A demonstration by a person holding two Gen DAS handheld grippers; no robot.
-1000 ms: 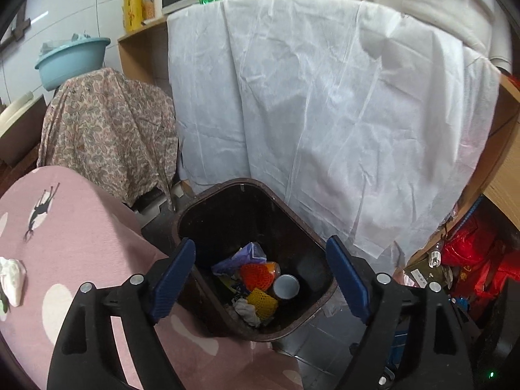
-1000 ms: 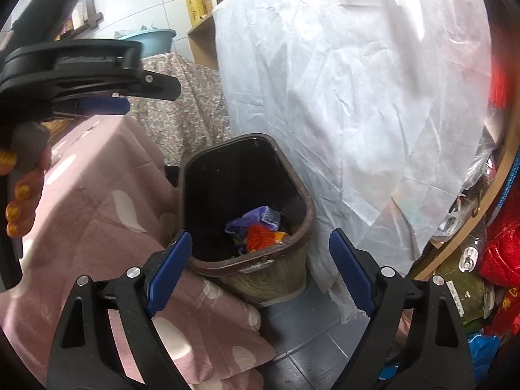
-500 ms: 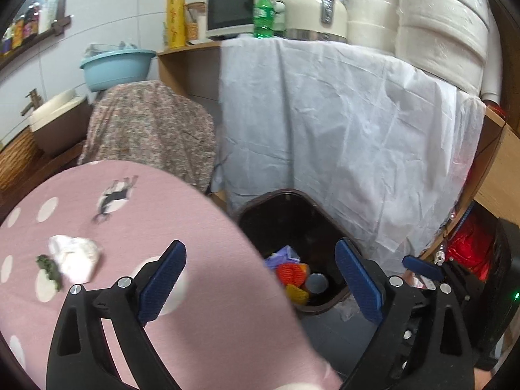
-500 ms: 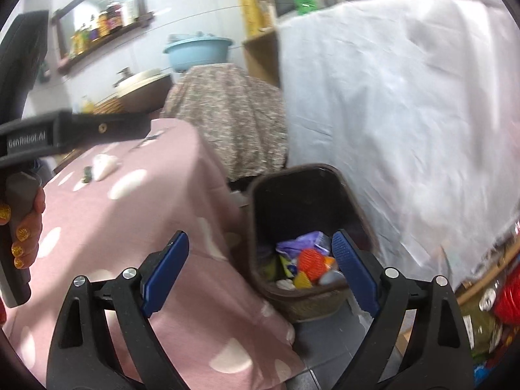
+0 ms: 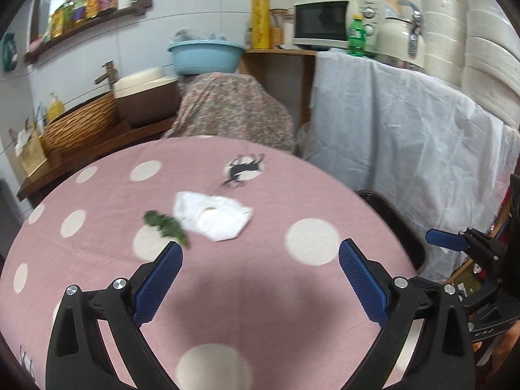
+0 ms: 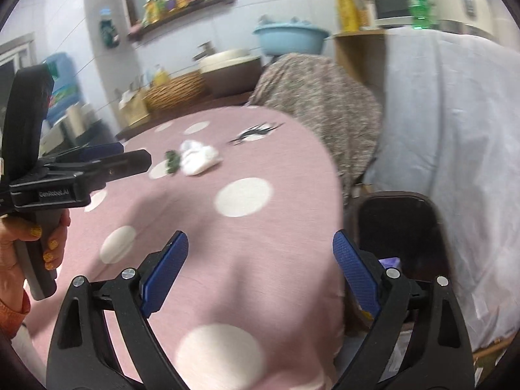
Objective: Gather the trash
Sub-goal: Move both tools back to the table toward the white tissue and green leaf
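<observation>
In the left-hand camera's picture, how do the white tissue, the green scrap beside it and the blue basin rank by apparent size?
Largest to smallest as they look:
1. White tissue
2. Blue basin, close to the tissue and farther off, so unsure
3. Green scrap

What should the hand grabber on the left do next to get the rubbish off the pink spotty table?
Probably ease the left gripper forward and down toward the crumpled white tissue on the pink polka-dot tablecloth. Its jaws stand wide open and empty, and the tissue lies straight ahead between them, with a small green leafy scrap beside it. The dark brown trash bin waits at the table's right edge.
</observation>
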